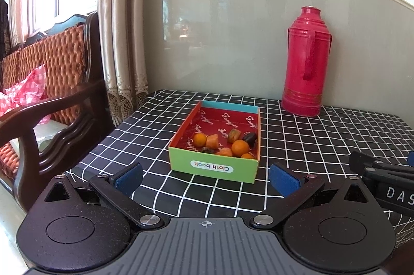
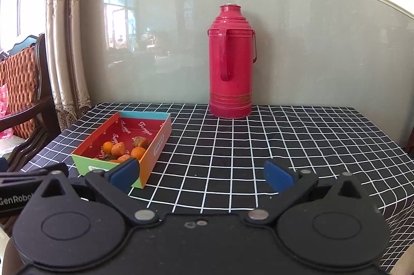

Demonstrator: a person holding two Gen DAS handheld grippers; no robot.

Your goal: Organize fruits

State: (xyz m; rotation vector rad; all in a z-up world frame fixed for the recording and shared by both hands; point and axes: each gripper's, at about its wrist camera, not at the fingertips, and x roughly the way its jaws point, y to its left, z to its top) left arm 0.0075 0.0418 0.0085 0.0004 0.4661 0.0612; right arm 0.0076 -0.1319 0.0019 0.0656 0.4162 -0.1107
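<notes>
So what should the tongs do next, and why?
Probably nothing big: the fruits already sit bunched in the near end of the box, and none lie on the checked cloth. Both the left tongs and the right tongs are open and empty, so pulling back seems right.

One box (image 1: 214, 169) sits on the one checked table (image 1: 310, 145), and one red flask (image 1: 306, 62) stands behind it. Inside the box I count three round oranges (image 1: 240, 147): one at the left, one at the right, and a smaller one tucked at the near wall. Two orange-red pieces (image 1: 212, 140) lie among them. One brownish-green fruit (image 1: 234, 135) and one dark plum-like fruit (image 1: 249, 138) lie further back, plus one small dark scrap (image 1: 207, 150) I cannot identify. Two grippers are out, each with two blue pads (image 1: 282, 179). One chair (image 1: 64, 99) stands to the left.
</notes>
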